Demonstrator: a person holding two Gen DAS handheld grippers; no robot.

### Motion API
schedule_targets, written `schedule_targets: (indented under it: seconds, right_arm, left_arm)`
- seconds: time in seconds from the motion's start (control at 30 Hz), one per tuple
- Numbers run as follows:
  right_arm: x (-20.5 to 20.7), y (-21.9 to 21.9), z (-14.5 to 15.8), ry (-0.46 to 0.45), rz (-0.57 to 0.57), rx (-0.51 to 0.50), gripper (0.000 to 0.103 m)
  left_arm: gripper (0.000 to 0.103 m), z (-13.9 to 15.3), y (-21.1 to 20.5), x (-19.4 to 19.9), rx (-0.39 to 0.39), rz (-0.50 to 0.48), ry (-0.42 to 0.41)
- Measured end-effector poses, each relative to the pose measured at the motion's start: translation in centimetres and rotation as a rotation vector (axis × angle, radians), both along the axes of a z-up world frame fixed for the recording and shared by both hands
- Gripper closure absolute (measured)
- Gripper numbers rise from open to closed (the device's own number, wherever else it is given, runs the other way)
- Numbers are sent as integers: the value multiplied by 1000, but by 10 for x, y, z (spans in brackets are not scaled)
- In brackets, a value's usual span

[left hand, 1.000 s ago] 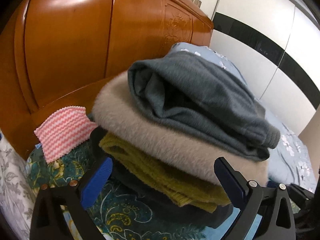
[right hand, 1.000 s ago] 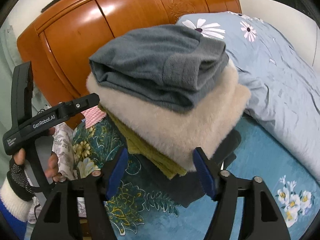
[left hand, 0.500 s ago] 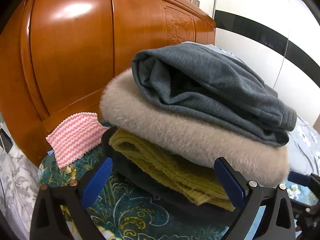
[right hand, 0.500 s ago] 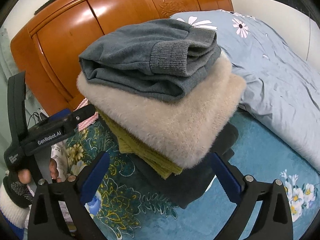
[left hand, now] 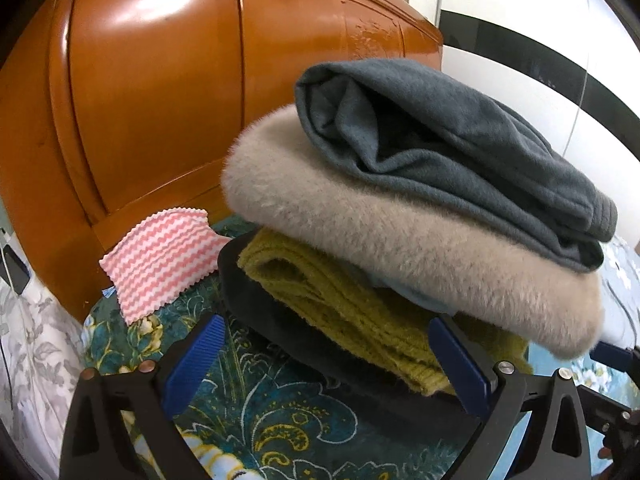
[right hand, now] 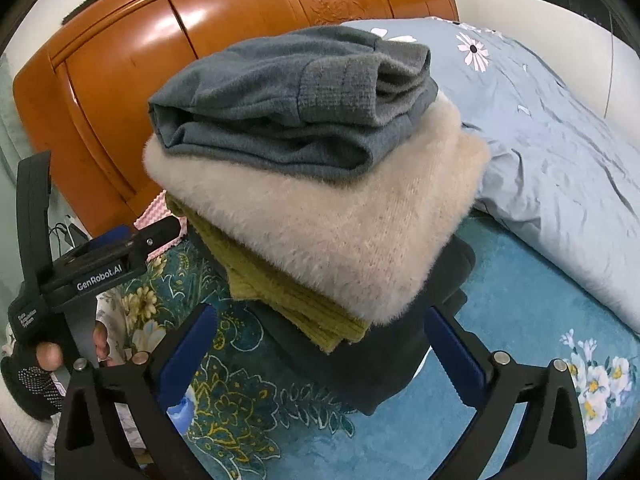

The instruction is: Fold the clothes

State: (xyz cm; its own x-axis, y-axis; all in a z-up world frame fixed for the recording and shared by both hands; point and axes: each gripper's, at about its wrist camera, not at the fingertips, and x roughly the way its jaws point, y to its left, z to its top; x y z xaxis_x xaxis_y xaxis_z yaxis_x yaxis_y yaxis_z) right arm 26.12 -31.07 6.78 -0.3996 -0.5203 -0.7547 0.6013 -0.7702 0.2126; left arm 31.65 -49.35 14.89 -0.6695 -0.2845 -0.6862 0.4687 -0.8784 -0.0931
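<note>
We see a stack of four folded garments on the patterned teal bedspread (right hand: 248,412), close to the glossy orange wooden headboard (left hand: 160,92): a grey-blue sweatshirt (right hand: 288,100) on top, a fluffy cream sweater (right hand: 340,224) under it, then an olive knit (right hand: 280,292), and a dark garment (right hand: 372,368) at the bottom. Our left gripper (left hand: 328,360) has its blue-padded fingers spread wide, framing the lower front of the stack and holding nothing; the right-hand finger lies in front of the olive knit, though we cannot tell whether it touches. Our right gripper (right hand: 320,348) is just as wide apart and empty, its fingers either side of the dark garment's near corner. The left wrist view alone shows the whole pink-and-white zigzag cloth (left hand: 160,260) lying between stack and headboard, and the sweatshirt's open folded end. The right wrist view shows only a sliver of that cloth, but it adds the pale blue flowered duvet (right hand: 552,168) bunched beside the stack, the sweatshirt's ribbed cuff, and the left gripper's black body held in a gloved hand (right hand: 36,364).
</note>
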Motion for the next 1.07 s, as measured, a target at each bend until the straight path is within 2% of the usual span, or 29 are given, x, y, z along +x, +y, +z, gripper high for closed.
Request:
schedule_targets:
  seconds: [0.63, 1.07]
  right_arm:
    - [3, -4, -11, -9, -11, 58, 0]
    - [2, -5, -11, -8, -7, 58, 0]
  left_arm:
    - [0, -17, 5, -2, 32, -44, -39]
    - [0, -11, 3, 2, 24, -15, -12]
